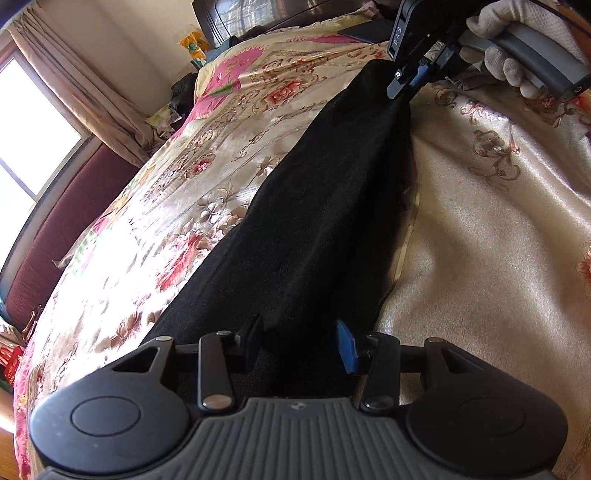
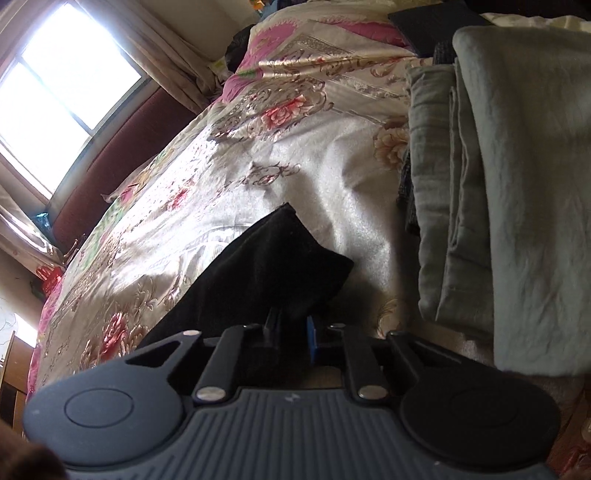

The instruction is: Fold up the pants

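Observation:
Black pants (image 1: 314, 221) lie stretched as a long strip across a floral bedspread (image 1: 166, 206). My left gripper (image 1: 299, 343) is at the near end of the strip, its jaws apart with the black cloth lying between them. My right gripper (image 1: 410, 79), held by a gloved hand, is shut on the far end of the pants. In the right wrist view the right gripper (image 2: 291, 332) pinches the black cloth (image 2: 266, 266), and a loose corner sticks out past the fingers.
A stack of folded grey-green cloth (image 2: 498, 184) lies on the bed to the right of the right gripper. A window (image 2: 55, 92) with curtains and a dark red padded wall panel (image 1: 55, 236) run along the bed's far side. A dark headboard (image 1: 229, 18) stands behind.

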`<state>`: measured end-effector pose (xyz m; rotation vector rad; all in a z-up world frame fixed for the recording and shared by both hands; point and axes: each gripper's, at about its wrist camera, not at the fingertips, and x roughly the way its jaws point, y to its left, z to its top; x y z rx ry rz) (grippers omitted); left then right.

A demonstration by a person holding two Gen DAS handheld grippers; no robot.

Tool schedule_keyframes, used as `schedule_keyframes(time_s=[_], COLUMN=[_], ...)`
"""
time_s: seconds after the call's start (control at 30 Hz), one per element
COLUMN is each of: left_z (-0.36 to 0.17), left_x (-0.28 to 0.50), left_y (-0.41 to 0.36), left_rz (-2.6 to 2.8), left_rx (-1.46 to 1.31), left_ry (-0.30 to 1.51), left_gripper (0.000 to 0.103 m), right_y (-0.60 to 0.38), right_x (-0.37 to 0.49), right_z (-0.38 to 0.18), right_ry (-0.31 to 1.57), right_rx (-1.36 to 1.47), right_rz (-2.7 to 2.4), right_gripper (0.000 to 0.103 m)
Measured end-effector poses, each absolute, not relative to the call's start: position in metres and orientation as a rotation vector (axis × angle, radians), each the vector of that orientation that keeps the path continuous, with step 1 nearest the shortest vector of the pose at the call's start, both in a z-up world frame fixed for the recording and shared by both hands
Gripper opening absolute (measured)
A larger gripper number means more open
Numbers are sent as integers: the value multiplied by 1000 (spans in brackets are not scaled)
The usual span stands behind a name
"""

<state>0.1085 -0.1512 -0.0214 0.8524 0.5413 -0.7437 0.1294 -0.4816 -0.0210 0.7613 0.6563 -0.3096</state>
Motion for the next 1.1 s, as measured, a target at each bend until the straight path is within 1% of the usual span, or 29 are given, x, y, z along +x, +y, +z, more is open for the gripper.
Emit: schedule_keyframes(time_s=[0.03,0.07,0.13,0.33,0.5,0.6,0.63,0.73,0.77,0.87,1.1], left_z=[-21,-19,-17,-19,-33,-31,-28,-20,-16,-1,25], left_x=[111,115,120,119,111,122,127,138,139,134,127], left_y=[-152,-152,-149,-144,-159,-165,-166,-162,-160,-155,-142], left_rz=[-745,-750,-758,-722,-697,-689,-691,-672,-669,-673,-657], left_rx=[842,826,802,837,931,906,883,832,817,776,734], left_ry=[554,569,596,580,506,526,545,577,574,553,501], left_gripper=[56,50,43,43,46,46,44,31,29,27,27], right_y=[-482,-482,-480,-482,-482,-484,-484,-484,-483,-483,-476], right_x=[130,131,133,134,140,140,140,143,143,142,149], right_z=[-18,-14,-6,7,5,7,8,10,11,16,40], right_ry=[653,651,641,606,642,645,646,657,655,630,592], right_rx=[754,740,712,728,724,735,733,705,701,704,629], right_rz=[-300,-291,-272,-230,-232,-224,-222,-214,-213,-194,-141], right_gripper=[11,11,10,9,10,10,10,10,10,9,9])
